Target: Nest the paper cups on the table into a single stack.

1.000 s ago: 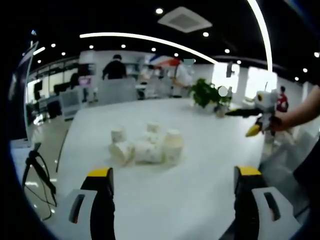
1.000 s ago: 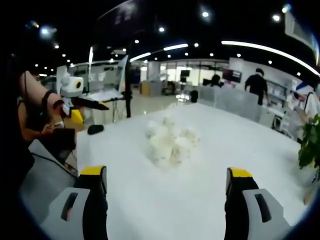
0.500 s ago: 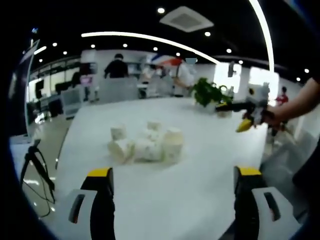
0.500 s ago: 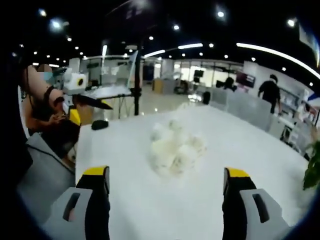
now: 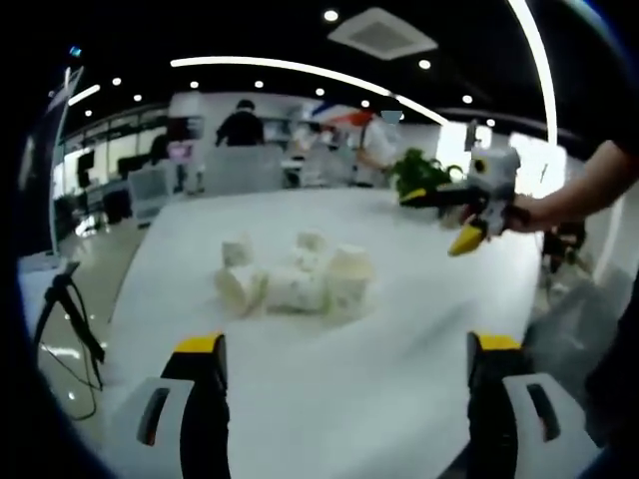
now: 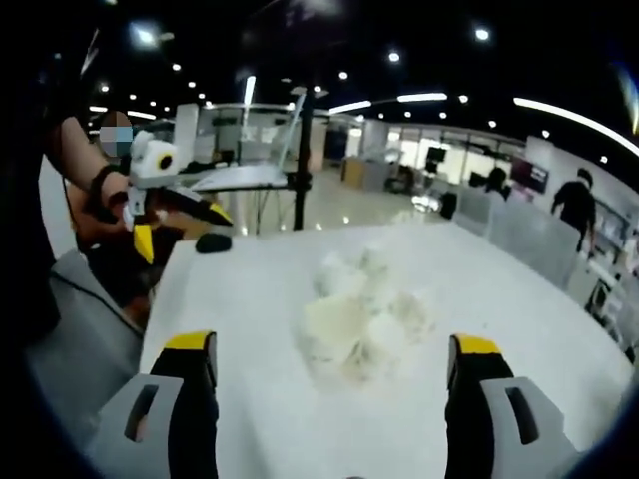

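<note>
Left gripper [image 5: 344, 374] jaws wide apart, nothing between them, hovering over the near edge of the white table [image 5: 399, 299]. Right gripper [image 6: 334, 369] also wide apart and empty, over the near part of the table [image 6: 250, 299] in its own view.

Cups [image 5: 295, 279] sit in a loose cluster mid-table, well ahead of both grippers, none touched. In the left gripper view some stand upright at the far side and right of the cluster, at least one lies on its side at the left; they touch or nearly touch each other. In the right gripper view the cups [image 6: 364, 319] are a blurred white pile, single cups hard to tell apart.

In the left gripper view the right gripper [image 5: 469, 200] comes in from the right, held in a hand [image 5: 544, 212], up above the table's right side, right of the cups. In the right gripper view the left gripper [image 6: 170, 195] shows at left, held in a hand [image 6: 110, 195], near the table's left edge.

Small dark object [image 6: 213, 242] lies on the table's far left corner in the right gripper view. Plant [image 5: 419, 175] at the far right of the table in the left gripper view. People stand in the office background.
</note>
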The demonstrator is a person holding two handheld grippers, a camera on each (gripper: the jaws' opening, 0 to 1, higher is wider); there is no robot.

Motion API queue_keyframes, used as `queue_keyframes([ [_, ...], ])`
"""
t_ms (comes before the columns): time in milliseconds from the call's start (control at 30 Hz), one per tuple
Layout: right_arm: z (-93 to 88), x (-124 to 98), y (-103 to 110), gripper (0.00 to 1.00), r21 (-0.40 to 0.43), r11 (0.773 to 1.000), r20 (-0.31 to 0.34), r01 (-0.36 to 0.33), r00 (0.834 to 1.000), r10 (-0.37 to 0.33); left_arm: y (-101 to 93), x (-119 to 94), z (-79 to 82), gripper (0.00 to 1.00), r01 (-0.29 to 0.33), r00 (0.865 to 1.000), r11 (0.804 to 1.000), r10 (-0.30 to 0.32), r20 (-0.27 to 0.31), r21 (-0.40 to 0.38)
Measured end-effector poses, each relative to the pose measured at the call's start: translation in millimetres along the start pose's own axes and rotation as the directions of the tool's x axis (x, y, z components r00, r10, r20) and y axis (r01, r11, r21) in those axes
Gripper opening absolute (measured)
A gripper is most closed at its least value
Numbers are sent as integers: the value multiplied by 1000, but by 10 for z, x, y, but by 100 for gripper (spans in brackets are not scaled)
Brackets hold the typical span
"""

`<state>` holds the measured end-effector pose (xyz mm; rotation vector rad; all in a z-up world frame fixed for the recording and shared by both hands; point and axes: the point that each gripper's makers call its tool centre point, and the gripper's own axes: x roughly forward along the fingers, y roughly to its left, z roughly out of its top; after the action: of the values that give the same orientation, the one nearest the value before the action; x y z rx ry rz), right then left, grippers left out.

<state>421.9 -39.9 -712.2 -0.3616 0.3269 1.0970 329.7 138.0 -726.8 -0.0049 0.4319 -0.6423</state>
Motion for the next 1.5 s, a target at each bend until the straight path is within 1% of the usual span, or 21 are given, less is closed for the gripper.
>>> queue_keyframes([
  [67, 0, 68, -11, 93, -9, 1000, -8, -22, 1000, 22, 1, 2, 19, 99, -5, 1000, 1000, 6, 9, -25],
  [133, 1, 137, -32, 93, -24, 999, -13, -31, 999, 31, 6, 2, 53, 99, -12, 999, 999, 13, 30, -32],
  [167, 0, 170, -35, 93, -25, 999, -13, -40, 999, 40, 9, 4, 52, 99, -16, 999, 999, 17, 30, -30],
  [267, -13, 276, -29, 93, -38, 997, -21, -67, 998, 66, 2, 16, 18, 99, -21, 1000, 999, 21, 14, -33],
  [333, -17, 344, -13, 93, -49, 995, -26, -88, 996, 86, -8, 6, 30, 99, -23, 999, 999, 24, 26, -32],
  [467, -6, 465, 23, 92, -69, 990, -32, -124, 992, 122, 1, -2, 25, 99, -29, 999, 999, 30, 30, -31],
  [533, -27, 520, 35, 91, -90, 986, -49, -142, 989, 138, 10, -8, 26, 99, -31, 999, 999, 32, 34, -30],
  [667, -26, 641, 23, 90, -114, 980, -59, -164, 986, 158, 41, -10, -7, 99, -38, 999, 998, 39, 19, -53],
  [733, -51, 703, 25, 89, -118, 976, -75, -183, 982, 175, 38, -17, -3, 99, -39, 999, 998, 40, 25, -47],
  [800, -40, 750, 41, 88, -116, 973, -72, -202, 978, 195, 32, -22, -3, 99, -40, 999, 998, 42, 29, -50],
  [933, -75, 829, 50, 85, -131, 966, -94, -221, 973, 210, 13, -45, -44, 99, -43, 999, 998, 44, 22, -45],
  [1100, -98, 904, 82, 82, -152, 954, -116, -260, 963, 244, 13, -60, -106, 99, -50, 998, 996, 52, 18, -77],
  [1200, -135, 936, 127, 79, -174, 941, -142, -290, 953, 268, 10, -56, -142, 99, -49, 999, 995, 50, 11, -83],
  [1300, -172, 962, 158, 78, -210, 928, -166, -308, 946, 277, -8, -62, -128, 98, -44, 998, 997, 47, 38, -67],
  [1367, -193, 981, 163, 78, -235, 920, -185, -314, 944, 275, -28, -69, -136, 98, -42, 999, 995, 44, 27, -87],
  [1400, -192, 987, 174, 77, -230, 919, -186, -320, 941, 281, -32, -68, -128, 99, -41, 999, 995, 44, 29, -93],
  [1433, -195, 992, 193, 75, -224, 916, -190, -333, 937, 294, -25, -80, -100, 99, -53, 997, 996, 56, 46, -69],
  [1467, -205, 996, 203, 73, -225, 913, -198, -340, 934, 299, -22, -84, -102, 99, -55, 997, 997, 58, 46, -60],
  [1500, -219, 1002, 202, 71, -231, 908, -208, -350, 929, 305, -20, -79, -103, 99, -52, 998, 996, 55, 43, -71],
])
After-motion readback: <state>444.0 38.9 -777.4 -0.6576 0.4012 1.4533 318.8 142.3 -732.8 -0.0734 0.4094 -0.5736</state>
